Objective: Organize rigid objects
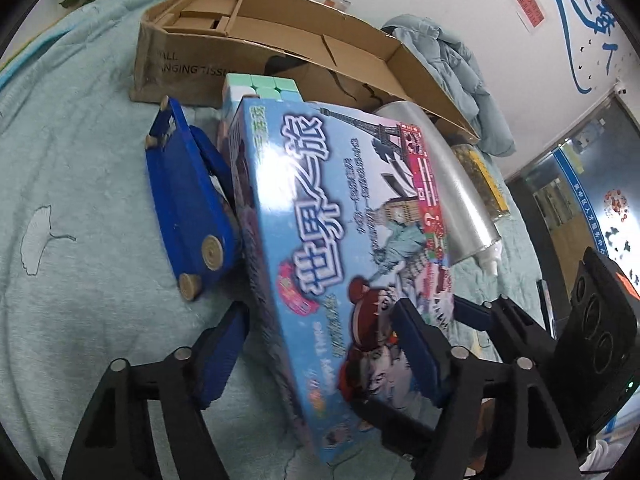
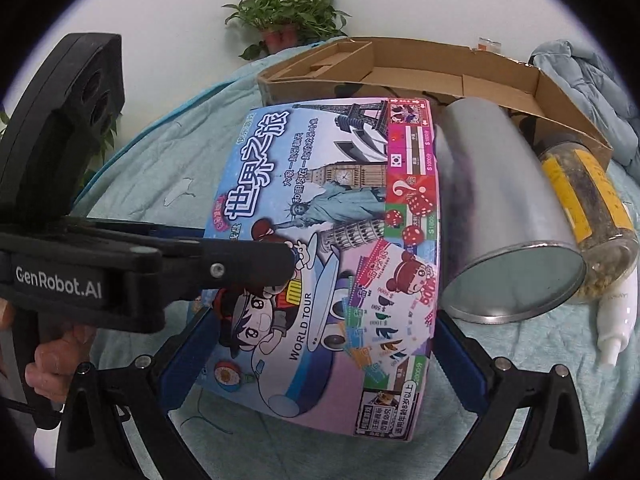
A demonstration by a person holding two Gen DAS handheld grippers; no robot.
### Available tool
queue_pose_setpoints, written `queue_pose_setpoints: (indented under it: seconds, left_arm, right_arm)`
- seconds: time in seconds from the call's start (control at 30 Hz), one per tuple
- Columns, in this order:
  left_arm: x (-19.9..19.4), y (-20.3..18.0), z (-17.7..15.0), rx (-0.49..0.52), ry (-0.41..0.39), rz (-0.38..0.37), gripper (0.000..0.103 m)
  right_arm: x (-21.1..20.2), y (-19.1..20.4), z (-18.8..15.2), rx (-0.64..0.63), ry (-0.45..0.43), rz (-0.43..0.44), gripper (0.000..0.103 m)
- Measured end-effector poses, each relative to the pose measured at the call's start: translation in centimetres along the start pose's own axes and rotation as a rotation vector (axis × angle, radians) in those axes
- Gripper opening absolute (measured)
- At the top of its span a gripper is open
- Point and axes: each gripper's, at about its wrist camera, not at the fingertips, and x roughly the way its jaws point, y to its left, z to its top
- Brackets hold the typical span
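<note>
Game box (image 2: 320, 264) clamped by left gripper (image 1: 320, 356); right gripper (image 2: 320, 360) straddles it, fingers released.
Level it before carrying it to the far carton (image 2: 440, 76).

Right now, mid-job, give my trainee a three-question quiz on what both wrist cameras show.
1. True or false: the board game box lies inside the cardboard box.
2. Which object lies directly beside the game box on its dice-printed side? A) metal can B) blue wooden toy car C) white squeeze bottle
3. Fill in: the left hand-held gripper has its fingers on either side of the ____.

Key:
1. False; it rests on the light green blanket, in front of the cardboard box.
2. A.
3. Board game box; the right hand-held gripper straddles it too.
</note>
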Motion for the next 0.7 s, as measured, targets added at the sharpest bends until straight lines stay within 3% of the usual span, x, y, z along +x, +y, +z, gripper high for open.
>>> queue_pose_setpoints:
  seconds: [0.13, 0.3, 0.47, 0.7]
  left_arm:
    - [-0.3, -0.3, -0.6, 0.016, 0.01, 0.022, 0.07]
    - [-0.1, -0.4, -0.9, -0.004, 0.021, 0.016, 0.07]
    - [0.2, -0.3, -0.8, -0.013, 0.019, 0.013, 0.07]
    - [-2.1, -2.7, -1.3, 0.073, -0.07, 0.111, 0.069]
  right_arm:
    - [-0.4, 1.3, -1.2, -0.025, 0.036, 0.026, 0.102]
    - [0.3, -0.1, 0.0, 0.045, 0.035, 0.022, 0.1]
    - [0.7, 0.5, 0.6, 0.038, 0.047, -0.012, 0.1]
    - [-0.1, 1.6, 1.1, 0.047, 0.035, -0.082, 0.098]
